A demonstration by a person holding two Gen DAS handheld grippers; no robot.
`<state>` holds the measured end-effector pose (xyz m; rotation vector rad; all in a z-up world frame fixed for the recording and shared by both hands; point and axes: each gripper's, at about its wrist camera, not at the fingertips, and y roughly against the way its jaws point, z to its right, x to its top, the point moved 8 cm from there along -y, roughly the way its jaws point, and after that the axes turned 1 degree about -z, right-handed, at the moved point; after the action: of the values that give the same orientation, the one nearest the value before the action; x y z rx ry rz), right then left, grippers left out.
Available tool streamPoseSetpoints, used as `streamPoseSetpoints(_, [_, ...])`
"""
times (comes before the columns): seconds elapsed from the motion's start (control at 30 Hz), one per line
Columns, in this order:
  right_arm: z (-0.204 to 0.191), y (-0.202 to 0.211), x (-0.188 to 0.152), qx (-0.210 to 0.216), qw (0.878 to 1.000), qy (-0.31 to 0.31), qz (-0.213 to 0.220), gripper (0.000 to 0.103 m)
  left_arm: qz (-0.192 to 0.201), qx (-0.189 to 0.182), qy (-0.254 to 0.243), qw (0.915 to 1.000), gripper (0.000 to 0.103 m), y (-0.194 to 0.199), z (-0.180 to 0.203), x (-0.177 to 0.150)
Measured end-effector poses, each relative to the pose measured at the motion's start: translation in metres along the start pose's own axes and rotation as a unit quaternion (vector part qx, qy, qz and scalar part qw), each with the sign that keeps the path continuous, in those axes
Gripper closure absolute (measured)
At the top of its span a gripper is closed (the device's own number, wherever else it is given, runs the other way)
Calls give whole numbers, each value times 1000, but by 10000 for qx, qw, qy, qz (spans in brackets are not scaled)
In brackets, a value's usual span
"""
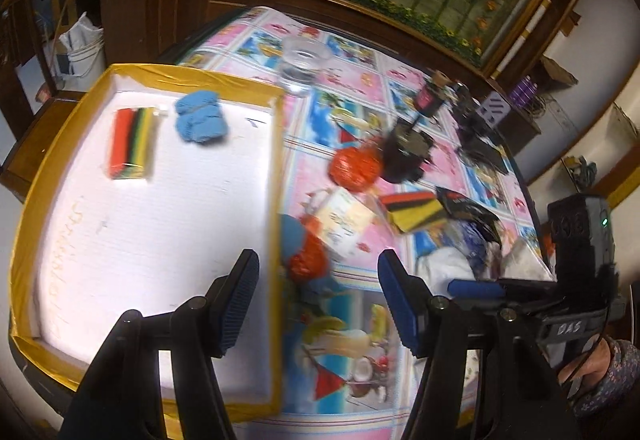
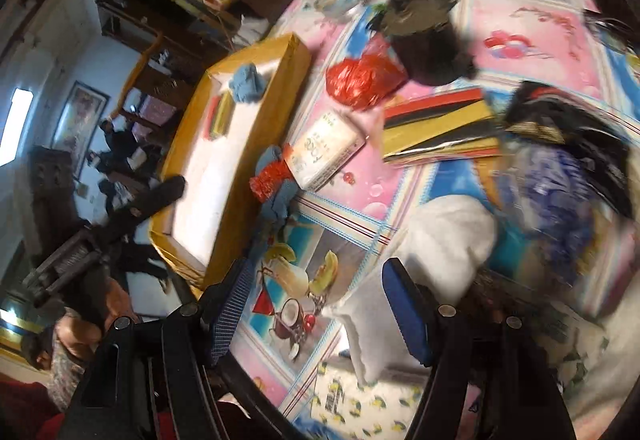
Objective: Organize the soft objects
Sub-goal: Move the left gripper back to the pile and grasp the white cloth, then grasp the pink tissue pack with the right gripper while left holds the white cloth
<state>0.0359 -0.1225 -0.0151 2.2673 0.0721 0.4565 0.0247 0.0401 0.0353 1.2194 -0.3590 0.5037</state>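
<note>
Two soft things already lie in the yellow-rimmed tray, ahead and to the left of the left tongs: a crumpled blue cloth and a striped felt pack. Both the left tongs and the right tongs stand wide apart with nothing between the pads. Most is left, I judge: the red-and-blue bundle just ahead of the left tongs beside the tray wall, the red plastic bag, a second felt pack and the white pillow just ahead of the right tongs.

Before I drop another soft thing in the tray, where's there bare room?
Most of the tray floor is free, from the striped pack and blue cloth at its far end down to the near rim. Beside it, the table is crowded with bags and packets.
</note>
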Motion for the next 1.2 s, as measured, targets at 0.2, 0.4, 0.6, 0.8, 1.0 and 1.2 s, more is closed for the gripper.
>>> streamPoseSetpoints(0.2, [19,57,2,-111,9982,-133,579,31,-448,-282,-457,9975,40,-26,60,-23])
streamPoseSetpoints(0.4, [46,95,-7,-160,9950,-429,890,31,-833,-538,-775,9921,38,-54,111,-39])
streamPoseSetpoints(0.6, [76,136,-18,-286,9901,-671,1201,31,-1205,-695,-387,9895,38,-87,121,-38])
streamPoseSetpoints(0.8, [102,160,-33,-376,9852,-929,1389,31,-1599,-772,-30,9841,38,-121,122,-39])
streamPoseSetpoints(1.0, [121,177,-45,-506,9810,-1104,1515,31,-1562,-1038,223,9820,79,-135,124,-32])
streamPoseSetpoints(1.2, [133,179,-67,-935,9841,-801,1284,29,-1492,-1030,339,9828,89,-126,110,-33])
